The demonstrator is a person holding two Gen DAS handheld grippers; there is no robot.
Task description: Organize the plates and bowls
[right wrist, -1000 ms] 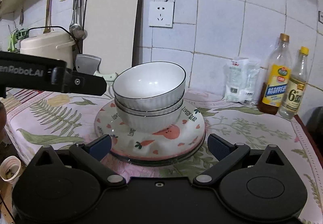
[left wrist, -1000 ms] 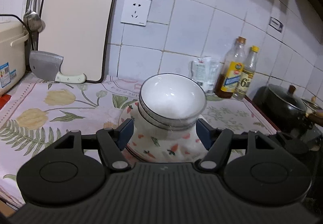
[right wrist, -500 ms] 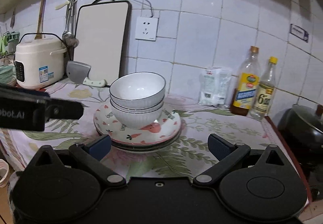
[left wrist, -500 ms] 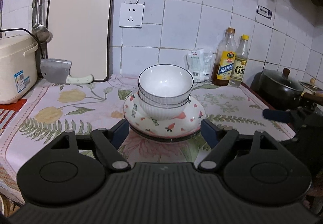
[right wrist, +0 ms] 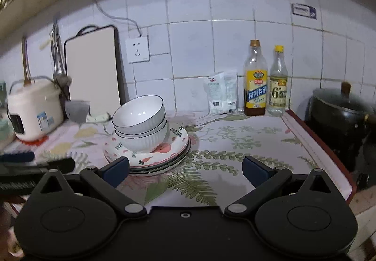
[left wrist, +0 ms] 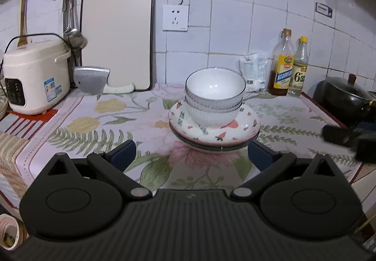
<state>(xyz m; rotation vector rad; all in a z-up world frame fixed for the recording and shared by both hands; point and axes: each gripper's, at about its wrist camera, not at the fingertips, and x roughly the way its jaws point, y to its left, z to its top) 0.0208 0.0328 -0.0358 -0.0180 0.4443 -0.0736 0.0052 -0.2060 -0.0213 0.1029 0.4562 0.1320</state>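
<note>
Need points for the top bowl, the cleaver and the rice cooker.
top bowl [left wrist: 215, 87]: left wrist view, inside of the bowl.
cleaver [left wrist: 90, 82]: left wrist view, flat of the blade.
rice cooker [left wrist: 35, 73]: left wrist view, front of the body.

Mid-desk [left wrist: 98, 136], two nested bowls [left wrist: 215, 94] sit on stacked plates [left wrist: 215, 135]; cooker [left wrist: 35, 75] at the left edge, bottles [left wrist: 290, 68] at the back right corner.

The desk [left wrist: 98, 134] wears a flowered cloth. Straight ahead of the left jaws a stack of plates [left wrist: 215, 135] rests on it, carrying the bowls. Farther off to their left sit a rice cooker [left wrist: 35, 77], a cleaver [left wrist: 94, 82] and an upright cutting board [left wrist: 116, 37]; to their right, two bottles [left wrist: 290, 68] and a packet [left wrist: 255, 73] by the wall.
</note>
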